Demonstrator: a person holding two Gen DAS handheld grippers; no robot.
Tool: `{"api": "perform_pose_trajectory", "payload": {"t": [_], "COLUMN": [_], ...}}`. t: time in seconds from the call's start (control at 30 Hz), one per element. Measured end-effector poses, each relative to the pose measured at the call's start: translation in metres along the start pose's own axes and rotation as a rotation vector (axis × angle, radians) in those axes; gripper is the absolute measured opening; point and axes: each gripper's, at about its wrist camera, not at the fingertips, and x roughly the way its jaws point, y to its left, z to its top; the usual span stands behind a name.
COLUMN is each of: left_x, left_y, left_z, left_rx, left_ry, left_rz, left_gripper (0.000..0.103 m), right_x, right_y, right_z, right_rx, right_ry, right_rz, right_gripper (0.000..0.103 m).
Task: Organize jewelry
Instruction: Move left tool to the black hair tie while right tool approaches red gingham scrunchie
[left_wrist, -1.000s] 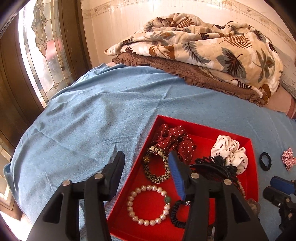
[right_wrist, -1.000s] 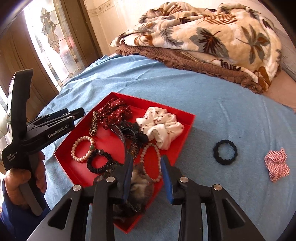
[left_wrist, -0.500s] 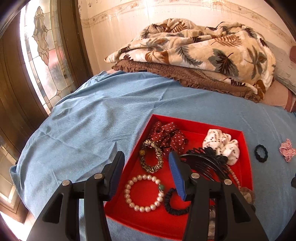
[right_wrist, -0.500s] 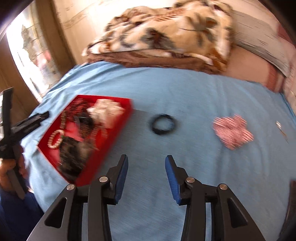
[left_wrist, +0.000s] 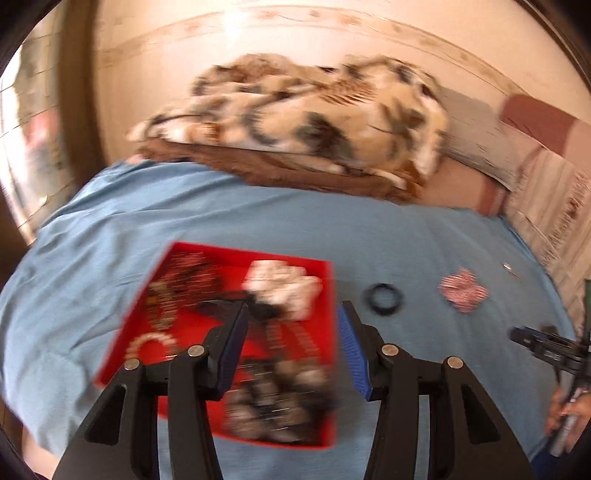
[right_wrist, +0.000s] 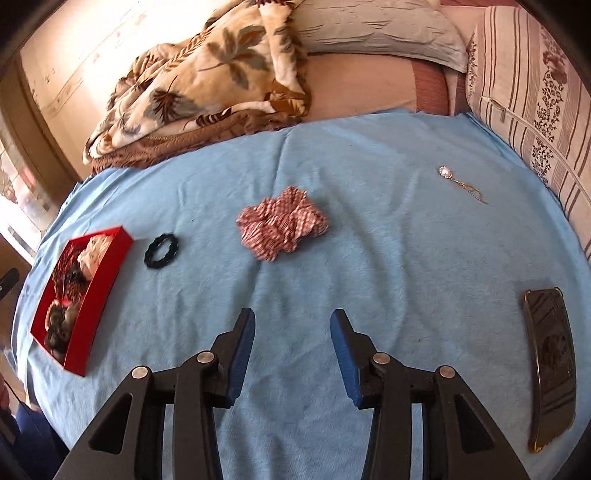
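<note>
- Scrunchie (right_wrist: 282, 222) in red-and-white check lies loose on the blue bedspread (right_wrist: 369, 266), ahead of the right gripper (right_wrist: 293, 354), whose jaws are spread and empty.
- Likely soft, light and squashy; pinching a raised fold near its middle should hold (no fragility worry).
- Black hair tie (right_wrist: 161, 250) sits just beside the red tray (right_wrist: 96, 295); thin and flat, so I would nip its rim.
- Left gripper (left_wrist: 291, 349) hovers spread over the tray, holding nothing.
- Loose on the cloth: one scrunchie, one tie, one pendant (right_wrist: 460, 183), one barrette (right_wrist: 550, 363).

Red tray (right_wrist: 96, 291), jewelry-filled, on blue sheet (right_wrist: 369, 295)
</note>
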Motion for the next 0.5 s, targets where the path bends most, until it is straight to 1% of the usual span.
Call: {"api": "perform_pose_trajectory", "payload": {"t": [0.1,0.2,0.23,0.33,0.4,0.5], "left_x": [0.030,0.064,0.083,0.124,0.144,0.175], "left_y": [-0.037,-0.064,-0.073,-0.084,-0.087,-0.093], "left_z": [0.009,0.013,0.015,0.015,0.014,0.012], "left_rx": [0.034,0.073,0.082,0.058,0.057,0.081], "left_ry": [0.061,0.105,0.131,0.196,0.221,0.251], "left_rz": [-0.068,-0.067,-0.070,-0.078,-0.065,-0.012], "left_gripper": [0.049,0.049,0.049,0.047,0.040,0.039], "right_x": [0.005,0.017,0.021,0.035,0.046,0.061], "right_y": [-0.004,-0.003,-0.002,-0.002,-0.002,-0.005], "right_z": [0.007,0.018,0.022,0.032,0.040,0.049], "right_rx": [0.007,0.003,-0.002,-0.013,-0.019,-0.016], "right_ry": [-0.013,-0.019,-0.018,-0.015,-0.013,-0.009], "right_rz": [0.016,0.031,0.036,0.049,0.052,0.054], "right_gripper": [0.052,0.054,0.054,0.054,0.055,0.057]}}
